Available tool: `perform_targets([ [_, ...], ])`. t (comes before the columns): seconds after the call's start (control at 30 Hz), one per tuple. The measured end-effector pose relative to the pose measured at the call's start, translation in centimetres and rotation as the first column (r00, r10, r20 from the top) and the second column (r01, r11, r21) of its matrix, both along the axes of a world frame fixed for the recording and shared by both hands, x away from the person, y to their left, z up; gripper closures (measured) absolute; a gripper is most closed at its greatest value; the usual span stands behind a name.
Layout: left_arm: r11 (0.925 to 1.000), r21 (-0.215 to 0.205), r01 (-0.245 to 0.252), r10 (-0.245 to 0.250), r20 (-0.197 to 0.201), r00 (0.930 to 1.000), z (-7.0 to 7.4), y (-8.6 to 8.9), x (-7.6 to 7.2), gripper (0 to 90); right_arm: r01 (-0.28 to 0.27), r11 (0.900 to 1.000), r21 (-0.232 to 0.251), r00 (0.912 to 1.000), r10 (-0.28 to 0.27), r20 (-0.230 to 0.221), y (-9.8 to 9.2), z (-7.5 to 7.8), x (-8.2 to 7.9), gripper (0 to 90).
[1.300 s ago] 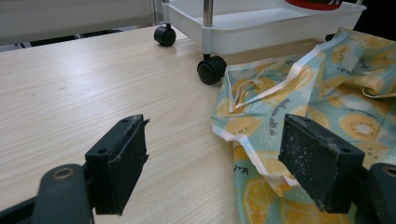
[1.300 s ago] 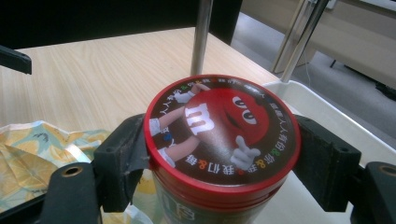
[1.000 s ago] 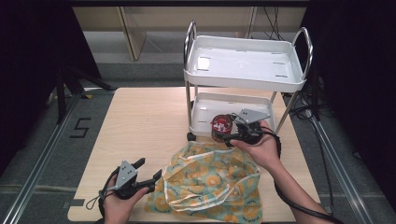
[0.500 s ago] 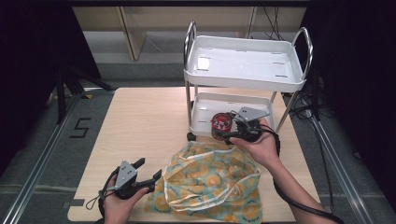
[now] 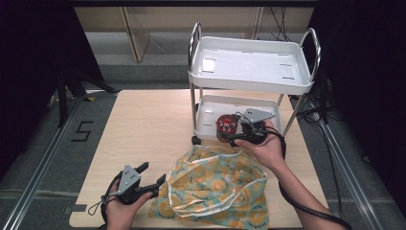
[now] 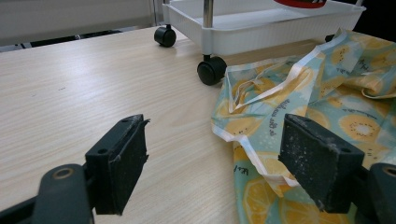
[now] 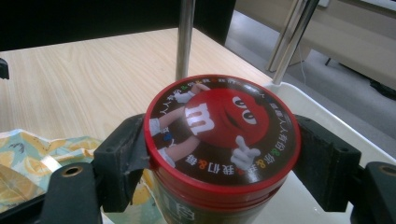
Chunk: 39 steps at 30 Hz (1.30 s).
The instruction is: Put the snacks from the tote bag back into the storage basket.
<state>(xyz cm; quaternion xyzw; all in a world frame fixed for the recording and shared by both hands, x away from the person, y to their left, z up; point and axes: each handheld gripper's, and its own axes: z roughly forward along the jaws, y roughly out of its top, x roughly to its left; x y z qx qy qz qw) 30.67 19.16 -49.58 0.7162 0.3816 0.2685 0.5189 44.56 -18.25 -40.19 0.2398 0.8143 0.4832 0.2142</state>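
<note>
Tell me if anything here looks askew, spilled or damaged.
Nothing is spilled or broken. The patterned bag lies crumpled on the table, one corner between the open left tool. The right tool grips the red-lidded can upright at the cart's lower tray. The pad edges look frayed.

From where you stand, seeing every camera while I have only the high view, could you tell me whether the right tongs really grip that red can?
Observer: Yes. In the right gripper view the right tongs are shut on the can, one pad against each side below its lid.
Operator: Thank you. What is printed on the lid?
Observer: A red cartoon candy figure with a white m, ringed by small lettering.
Operator: And are the left tongs touching the bag?
Observer: The left tongs are open; the bag has its white-trimmed edge lying between the pads, ungripped.
</note>
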Motion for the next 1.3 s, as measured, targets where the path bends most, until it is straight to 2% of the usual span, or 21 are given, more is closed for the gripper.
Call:
perform_targets([
  [0.03,1.0000,0.001,0.000,0.000,0.001,1.0000,0.0,0.0,0.0,22.3,0.000,1.000,0.001,1.0000,0.000,-0.006,0.0,0.0,0.0,26.0],
  [0.07,1.0000,0.001,0.001,-0.001,0.002,1.0000,0.0,0.0,0.0,22.3,-0.002,1.000,-0.005,0.9999,0.002,0.014,0.0,0.0,0.2,26.0],
  [0.1,1.0000,0.001,0.001,-0.001,0.001,1.0000,0.0,0.0,0.0,22.3,-0.007,1.000,0.003,0.9999,0.007,-0.011,0.1,0.0,0.2,26.0],
  [0.3,0.9999,0.010,0.009,-0.009,0.007,0.9999,0.0,0.0,0.0,22.3,-0.013,1.000,-0.002,0.9999,0.013,-0.003,0.1,-0.1,0.3,26.0],
  [0.33,1.0000,0.004,0.004,-0.004,0.004,1.0000,0.0,0.0,0.0,22.3,0.006,1.000,0.005,0.9999,-0.005,-0.010,0.2,-0.1,0.2,26.0],
  [0.37,1.0000,-0.001,0.000,0.000,0.000,1.0000,0.0,0.0,0.0,22.3,-0.003,1.000,-0.002,0.9999,0.003,0.013,0.1,-0.1,0.4,26.0],
  [0.4,1.0000,0.001,0.001,-0.001,0.002,1.0000,0.0,0.0,0.0,22.3,0.001,1.000,0.001,1.0000,-0.001,0.010,0.1,-0.1,0.4,26.0],
  [0.43,1.0000,0.001,0.001,-0.001,0.002,1.0000,0.0,0.0,0.0,22.3,0.007,1.000,0.006,0.9999,-0.007,-0.015,0.2,-0.1,0.3,26.0],
  [0.53,1.0000,0.006,0.005,-0.005,0.004,1.0000,0.0,0.0,0.0,22.3,0.000,1.000,-0.001,1.0000,0.000,-0.006,0.1,-0.1,0.5,26.0],
  [0.57,1.0000,0.005,0.005,-0.005,0.004,1.0000,0.0,0.0,0.0,22.3,0.003,1.000,-0.001,0.9999,-0.003,0.011,0.1,-0.1,0.6,26.0],
  [0.6,1.0000,0.000,0.000,0.000,0.001,1.0000,0.0,0.0,0.0,22.3,0.001,1.000,0.001,1.0000,-0.001,-0.002,0.1,-0.1,0.6,26.0],
  [0.77,1.0000,0.001,0.002,-0.002,0.002,1.0000,0.0,0.0,0.0,22.3,-0.001,1.000,0.000,1.0000,0.001,-0.009,0.2,-0.1,0.8,26.0],
  [0.87,1.0000,0.000,0.001,-0.001,0.001,1.0000,0.0,0.0,0.0,22.3,-0.001,1.000,-0.005,1.0000,0.001,-0.003,0.3,0.0,0.9,26.0],
  [0.93,1.0000,-0.002,-0.001,0.001,0.001,1.0000,0.0,0.0,0.0,22.3,0.014,1.000,0.004,0.9998,-0.014,-0.013,0.4,-0.1,0.8,26.0],
  [1.0,1.0000,-0.001,0.001,-0.001,0.001,1.0000,0.0,0.0,0.0,22.3,-0.001,1.000,0.001,1.0000,0.001,-0.005,0.4,-0.1,1.1,26.0],
  [1.17,1.0000,-0.001,0.000,0.000,0.001,1.0000,0.0,0.0,0.0,22.3,0.002,1.000,0.001,1.0000,-0.002,-0.009,0.4,-0.2,1.2,26.0],
  [1.2,1.0000,-0.001,0.000,0.000,0.001,1.0000,0.0,0.0,0.0,22.3,0.018,1.000,0.003,0.9998,-0.018,-0.009,0.4,-0.2,1.1,26.0],
  [1.3,1.0000,-0.001,0.001,-0.001,0.001,1.0000,0.0,0.0,0.0,22.3,0.004,1.000,0.002,0.9999,-0.004,-0.016,0.5,-0.2,1.3,26.0],
])
